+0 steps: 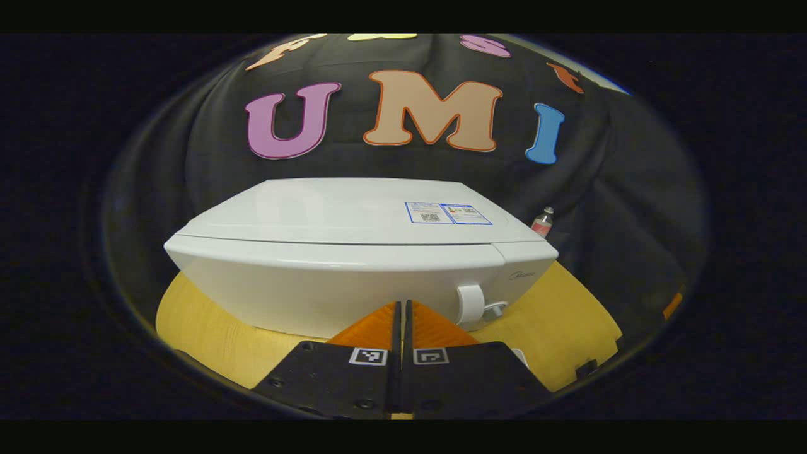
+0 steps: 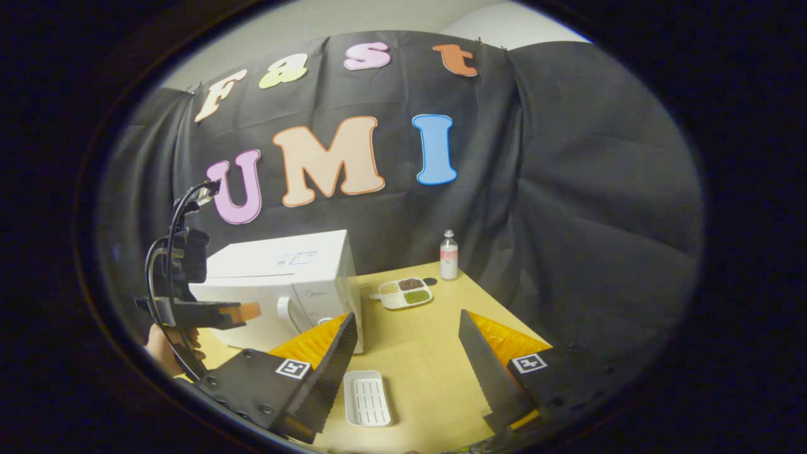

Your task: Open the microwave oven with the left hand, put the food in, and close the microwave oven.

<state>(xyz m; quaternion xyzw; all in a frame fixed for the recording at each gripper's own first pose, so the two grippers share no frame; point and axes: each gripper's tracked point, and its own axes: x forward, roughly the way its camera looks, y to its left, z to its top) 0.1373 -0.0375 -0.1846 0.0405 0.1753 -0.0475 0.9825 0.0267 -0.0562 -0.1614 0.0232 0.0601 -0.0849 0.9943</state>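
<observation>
A white microwave (image 1: 353, 252) stands shut on the wooden table (image 1: 202, 321), its white door handle (image 1: 470, 304) at the front right. My left gripper (image 1: 403, 306) is shut with nothing between its fingers, just in front of the door and a little left of the handle. From the right gripper view, a hand (image 2: 165, 350) holds the left gripper (image 2: 243, 311) beside the microwave (image 2: 284, 277) and its handle (image 2: 285, 313). A divided white plate of food (image 2: 403, 292) lies right of the microwave. My right gripper (image 2: 406, 315) hangs open above the table, holding nothing.
A small bottle with a pink label (image 2: 449, 255) stands at the table's back edge near the cloth wall, also in the left gripper view as the bottle (image 1: 542, 222). An empty ribbed white tray (image 2: 367, 397) lies on the table (image 2: 416, 353) near the front.
</observation>
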